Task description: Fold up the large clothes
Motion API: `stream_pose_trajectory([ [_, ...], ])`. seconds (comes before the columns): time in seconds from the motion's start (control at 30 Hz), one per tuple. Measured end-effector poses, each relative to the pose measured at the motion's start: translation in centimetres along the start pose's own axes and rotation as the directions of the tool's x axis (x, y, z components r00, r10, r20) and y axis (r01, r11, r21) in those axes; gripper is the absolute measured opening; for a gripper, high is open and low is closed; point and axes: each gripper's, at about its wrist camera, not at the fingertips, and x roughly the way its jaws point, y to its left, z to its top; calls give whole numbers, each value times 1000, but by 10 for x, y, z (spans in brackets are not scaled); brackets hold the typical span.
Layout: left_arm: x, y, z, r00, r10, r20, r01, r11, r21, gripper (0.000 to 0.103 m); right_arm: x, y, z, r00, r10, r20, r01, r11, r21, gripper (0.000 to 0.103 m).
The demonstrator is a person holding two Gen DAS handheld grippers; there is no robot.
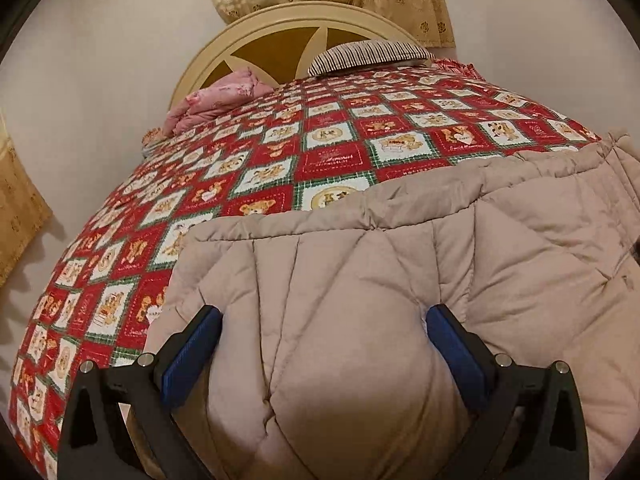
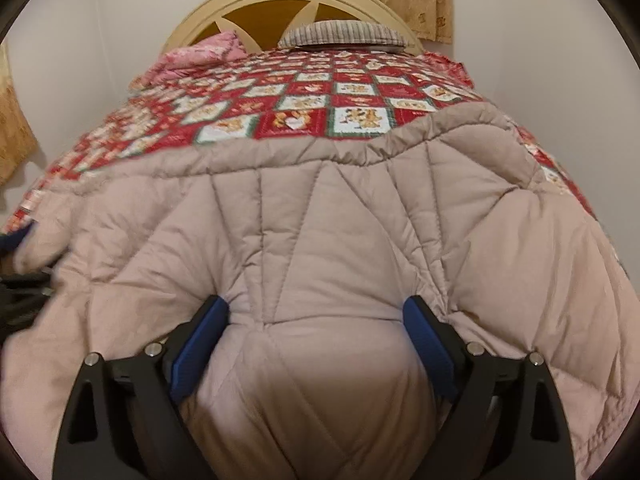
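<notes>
Puffy beige quilted coat [image 1: 360, 280] spread on bed's red teddy-bear patchwork cover [image 1: 240, 152], bulging between wide-spread blue-padded left gripper [image 1: 324, 316] and right gripper [image 2: 316, 308], whether pads pinch it unclear, both released-looking.

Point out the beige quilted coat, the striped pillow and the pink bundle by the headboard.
beige quilted coat [image 2: 320, 240]: right wrist view, on its quilted middle panel.
striped pillow [image 1: 368, 54]: left wrist view, on its striped top face.
pink bundle [image 1: 216, 100]: left wrist view, on its crumpled middle.
</notes>
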Motion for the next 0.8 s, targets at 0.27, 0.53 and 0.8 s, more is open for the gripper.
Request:
stream_pose_trajectory([
  [0.27,2,0,0,1000,-8,-9,8,1000,-8,102,-22,-64,40,991,-71,110,55,989,139,96],
  [0.53,2,-2,0,1000,4,-7,-4,1000,2,102,27,-72,21,994,-103,33,98,986,135,98],
  [0.8,4,-1,-1,1000,-2,-13,2,1000,-6,102,35,-69,19,985,-163,-51,167,982,93,101],
])
